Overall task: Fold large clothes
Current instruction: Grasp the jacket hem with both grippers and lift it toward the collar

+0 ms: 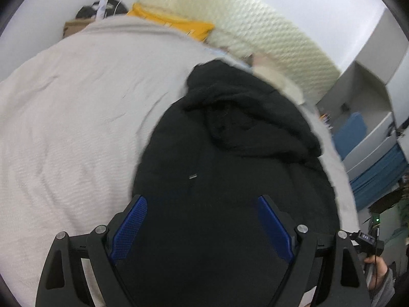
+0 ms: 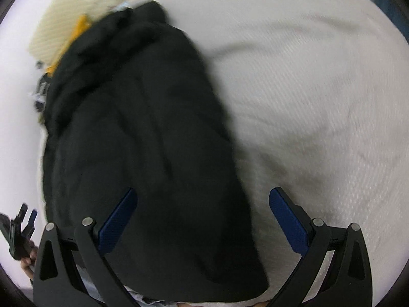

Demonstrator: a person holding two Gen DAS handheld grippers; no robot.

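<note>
A large black garment (image 1: pixel 230 158) lies folded lengthwise on a white bed cover (image 1: pixel 76 117), its rumpled hood end at the far side. It also shows in the right wrist view (image 2: pixel 143 138) on the cover (image 2: pixel 319 102). My left gripper (image 1: pixel 202 199) is open just above the near part of the garment, with blue pads (image 1: pixel 131 225) spread wide and nothing between them. My right gripper (image 2: pixel 203 194) is open over the garment's near right edge, its right finger (image 2: pixel 288 220) over the cover. The right gripper appears at the left view's edge (image 1: pixel 365 240).
A cream textured pillow (image 1: pixel 255 20) and a yellow cloth (image 1: pixel 173 23) lie at the head of the bed. Grey shelving with blue bins (image 1: pixel 370 153) stands to the right. A cardboard box (image 1: pixel 74 26) sits at the far left. The left gripper shows at the right view's edge (image 2: pixel 20 230).
</note>
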